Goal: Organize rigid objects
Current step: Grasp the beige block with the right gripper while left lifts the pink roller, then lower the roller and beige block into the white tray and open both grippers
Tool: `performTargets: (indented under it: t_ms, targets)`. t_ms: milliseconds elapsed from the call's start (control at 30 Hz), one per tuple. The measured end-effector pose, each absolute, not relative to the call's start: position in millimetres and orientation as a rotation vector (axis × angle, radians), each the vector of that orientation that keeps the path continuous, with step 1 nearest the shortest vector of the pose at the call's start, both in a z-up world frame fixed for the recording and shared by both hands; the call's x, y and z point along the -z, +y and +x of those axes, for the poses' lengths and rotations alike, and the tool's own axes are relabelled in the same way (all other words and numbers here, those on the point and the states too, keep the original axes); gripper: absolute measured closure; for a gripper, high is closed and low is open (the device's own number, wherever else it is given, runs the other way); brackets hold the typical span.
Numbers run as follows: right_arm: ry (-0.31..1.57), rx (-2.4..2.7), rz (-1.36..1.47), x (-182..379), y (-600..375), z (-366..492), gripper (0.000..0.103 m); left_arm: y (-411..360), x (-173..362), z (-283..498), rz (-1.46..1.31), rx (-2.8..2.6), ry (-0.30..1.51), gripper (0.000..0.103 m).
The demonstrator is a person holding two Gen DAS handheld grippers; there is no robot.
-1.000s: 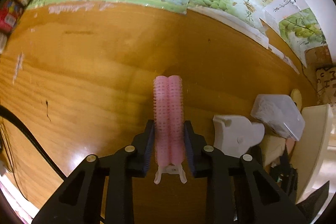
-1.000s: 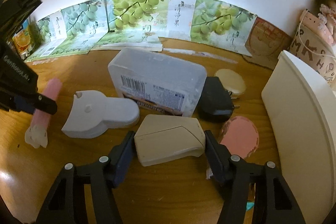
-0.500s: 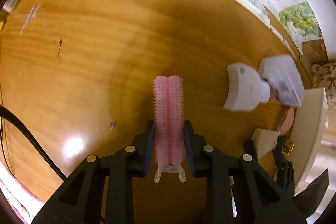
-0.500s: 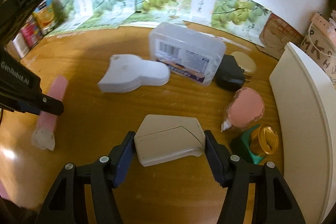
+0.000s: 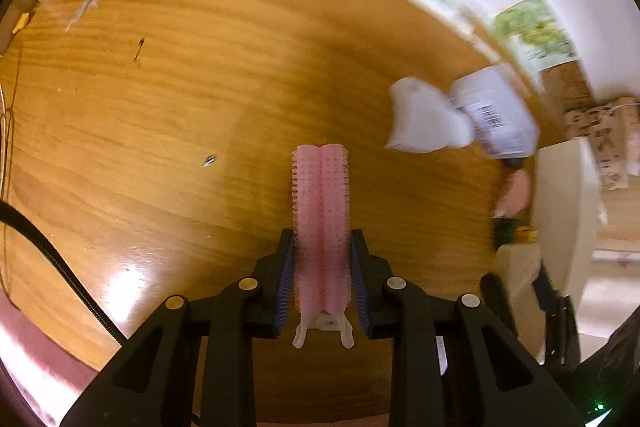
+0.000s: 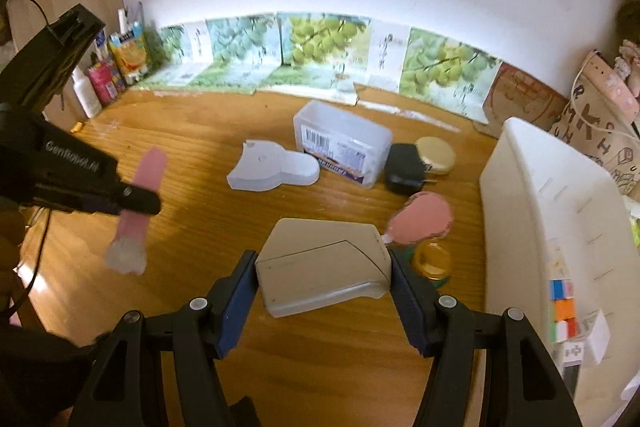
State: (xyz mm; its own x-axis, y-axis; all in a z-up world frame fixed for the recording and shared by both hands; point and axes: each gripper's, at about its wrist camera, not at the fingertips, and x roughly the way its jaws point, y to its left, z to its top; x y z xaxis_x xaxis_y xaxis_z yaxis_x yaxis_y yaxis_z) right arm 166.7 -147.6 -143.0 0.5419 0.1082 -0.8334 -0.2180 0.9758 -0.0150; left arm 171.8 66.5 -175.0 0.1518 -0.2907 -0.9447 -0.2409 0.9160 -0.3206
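Two things are off the bench, one in each gripper, and the rest of the sorting looks undone. Nearest in the right wrist view, the right gripper (image 6: 323, 277) has its jaws pressed on the two sides of a beige case (image 6: 320, 263), held clear above the wooden bench (image 6: 200, 227). At the left edge of the same view, the left gripper (image 5: 322, 279) pinches a pink hair roller (image 5: 320, 227) near its clip end, the roller sticking out forward over bare wood, well apart from the other things.

Just past the case, toward the right edge of the bench, lie a pink round pad (image 6: 424, 219) and a gold cap (image 6: 431, 259) on something green, both just beside a tall white bin (image 6: 540, 227). Farther on, in the middle, sit a white flat holder (image 6: 272, 167), a clear plastic box (image 6: 340, 147) touching it, a black plug (image 6: 404, 169) and a gold round tin (image 6: 436, 155). Grape posters (image 6: 320, 51) line the far edge.

I judge the task barely begun: six items are loose on the wood, and neither held item has a visible resting place. Whether the white bin is the goal, I cannot tell.
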Motion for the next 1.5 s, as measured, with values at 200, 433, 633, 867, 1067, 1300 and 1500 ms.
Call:
performTargets:
  t_ms: [200, 433, 633, 867, 1067, 1300, 1500]
  targets:
    - [0.930, -0.220, -0.097, 115, -174, 148, 0.039, 41, 145, 176, -0.486, 0.149, 1.292, 0.075]
    - [0.854, -0.305, -0.068, 87, -203, 124, 0.039, 11, 118, 174, -0.514, 0.262, 1.160, 0.075]
    - [0.812, -0.335, -0.043, 70, -239, 109, 0.039, -18, 100, 168, -0.510, 0.322, 1.063, 0.075]
    - [0.801, -0.300, -0.035, 65, -281, 97, 0.039, -66, 83, 160, -0.456, 0.397, 1.001, 0.075]
    - [0.795, -0.288, -0.037, 60, -321, 85, 0.039, -114, 69, 154, -0.389, 0.475, 0.944, 0.075]
    - [0.804, -0.290, -0.043, 63, -356, 76, 0.039, -166, 60, 146, -0.320, 0.542, 0.898, 0.075]
    - [0.812, -0.289, -0.057, 65, -383, 71, 0.039, -200, 56, 137, -0.281, 0.580, 0.859, 0.075]
